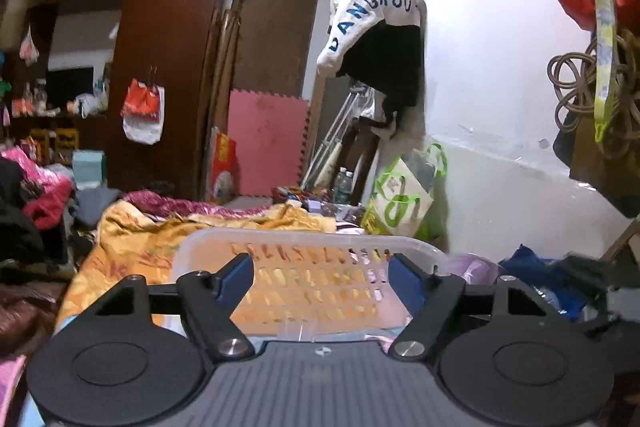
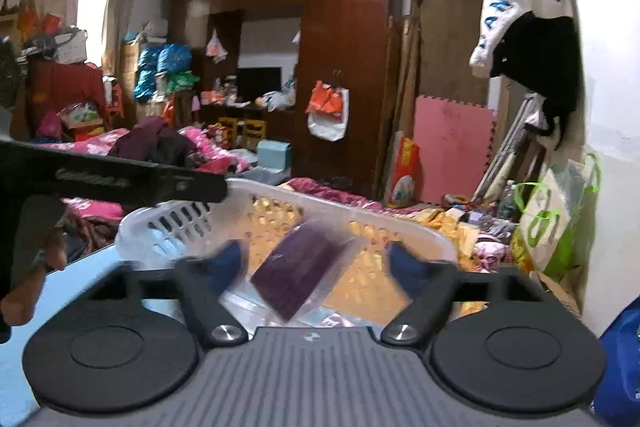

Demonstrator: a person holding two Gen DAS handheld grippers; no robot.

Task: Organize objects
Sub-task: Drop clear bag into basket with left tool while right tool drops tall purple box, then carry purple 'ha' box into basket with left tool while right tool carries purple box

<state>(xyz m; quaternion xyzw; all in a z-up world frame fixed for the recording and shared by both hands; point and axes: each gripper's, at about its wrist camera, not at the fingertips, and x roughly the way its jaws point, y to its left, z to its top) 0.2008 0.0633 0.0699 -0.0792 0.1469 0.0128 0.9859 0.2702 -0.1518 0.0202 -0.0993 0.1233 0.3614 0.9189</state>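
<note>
A clear plastic slotted basket (image 1: 320,241) sits on the bed just ahead of my left gripper (image 1: 322,277), which is open and empty, its fingers apart over the near wall. In the right wrist view the same basket (image 2: 188,219) lies ahead. A dark purple packet in clear wrap (image 2: 306,273) is tilted and blurred between my right gripper's (image 2: 318,269) spread blue fingers, not touching either, over the basket's near side. The right gripper is open. The other hand-held gripper's black body (image 2: 120,179) crosses the left.
An orange-yellow blanket (image 1: 132,239) covers the bed under the basket. A green-and-white bag (image 1: 404,199) leans on the white wall at right. Piled clothes (image 1: 36,195) lie at left. A dark wardrobe (image 2: 340,67) and pink foam mat (image 2: 452,151) stand behind.
</note>
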